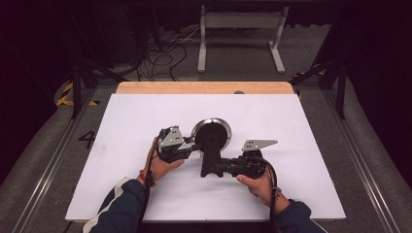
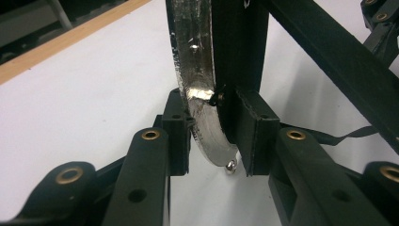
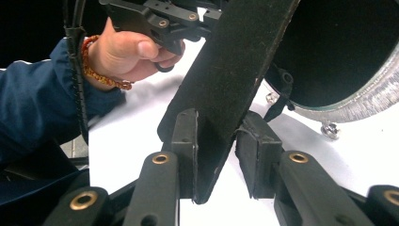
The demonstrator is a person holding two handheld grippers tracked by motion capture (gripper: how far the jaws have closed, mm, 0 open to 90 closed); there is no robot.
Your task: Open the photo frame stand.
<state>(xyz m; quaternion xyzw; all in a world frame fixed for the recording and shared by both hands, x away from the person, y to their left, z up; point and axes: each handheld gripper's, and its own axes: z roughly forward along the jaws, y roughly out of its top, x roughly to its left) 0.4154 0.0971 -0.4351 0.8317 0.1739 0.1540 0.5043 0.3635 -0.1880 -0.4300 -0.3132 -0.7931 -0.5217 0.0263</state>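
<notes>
Two-tool hold, likely mid-reposition: left tool [image 2: 211,136] clenched on the silver rim [image 2: 195,70] of a round pan [image 1: 211,132] on the white counter [image 1: 121,145], right tool [image 3: 221,155] grasping its black handle [image 3: 230,89]; next move needs both moving together.

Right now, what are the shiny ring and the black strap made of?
The shiny ring looks like metal: silvery, with bright glints and a scuffed, crinkly surface, though it could be foil. The black strap looks like matte felt or fabric, with a fuzzy, speckled face. Each tool grips one of them.
</notes>
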